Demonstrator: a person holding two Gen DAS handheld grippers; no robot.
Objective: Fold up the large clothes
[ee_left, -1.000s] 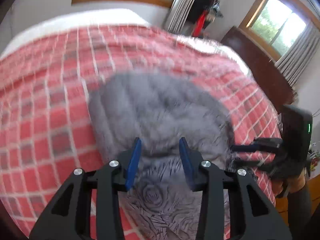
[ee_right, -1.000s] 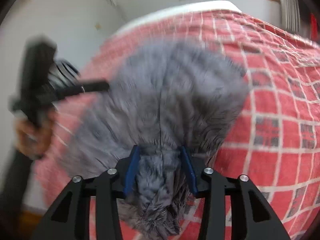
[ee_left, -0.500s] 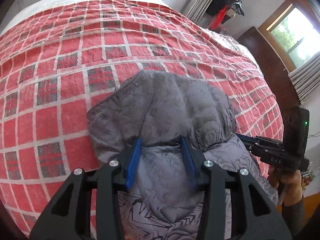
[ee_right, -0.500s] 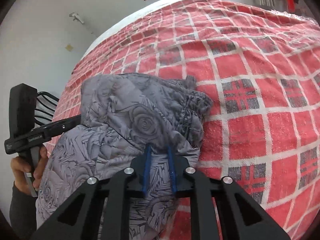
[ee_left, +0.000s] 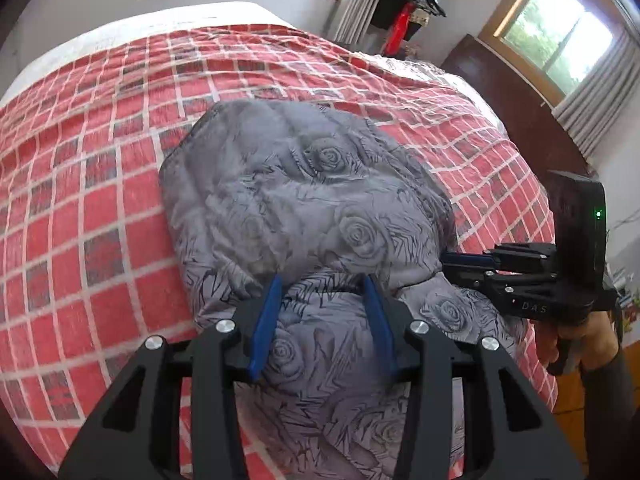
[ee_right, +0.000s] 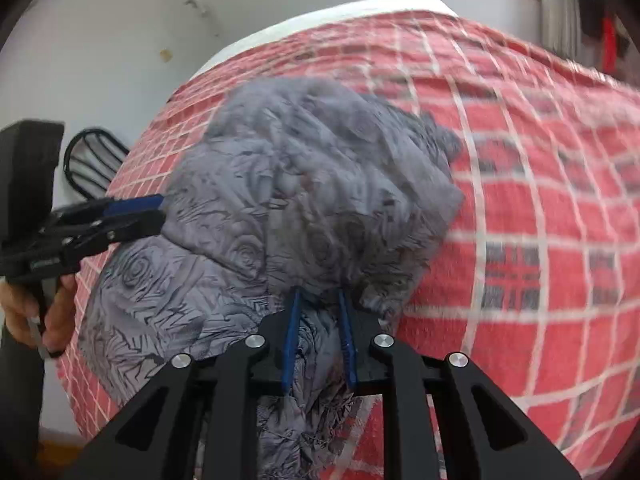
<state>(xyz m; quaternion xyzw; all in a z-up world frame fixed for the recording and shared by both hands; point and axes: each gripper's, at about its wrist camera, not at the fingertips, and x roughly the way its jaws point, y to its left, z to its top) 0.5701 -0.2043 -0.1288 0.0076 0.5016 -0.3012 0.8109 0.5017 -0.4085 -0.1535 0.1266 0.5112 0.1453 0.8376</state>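
Note:
A large grey garment with a rose print (ee_left: 304, 200) lies folded over on the red checked bed cover (ee_left: 88, 200); it also shows in the right wrist view (ee_right: 304, 184). My left gripper (ee_left: 322, 284) hovers open over the garment's near fold, and it shows from the side in the right wrist view (ee_right: 160, 212). My right gripper (ee_right: 318, 294) has its jaws narrowed around a bunch of the garment's right edge. In the left wrist view the right gripper (ee_left: 444, 262) touches the garment's right side.
The bed cover (ee_right: 540, 220) spreads to the far side and right. A dark wooden footboard (ee_left: 516, 108), windows and hanging clothes (ee_left: 404, 8) stand beyond. A black wire fan (ee_right: 92, 160) stands by the white wall on the left.
The garment's upper layer was swung forward and laid over on the bed. The right jaws narrowed onto the fabric's edge. The left jaws stayed wide.

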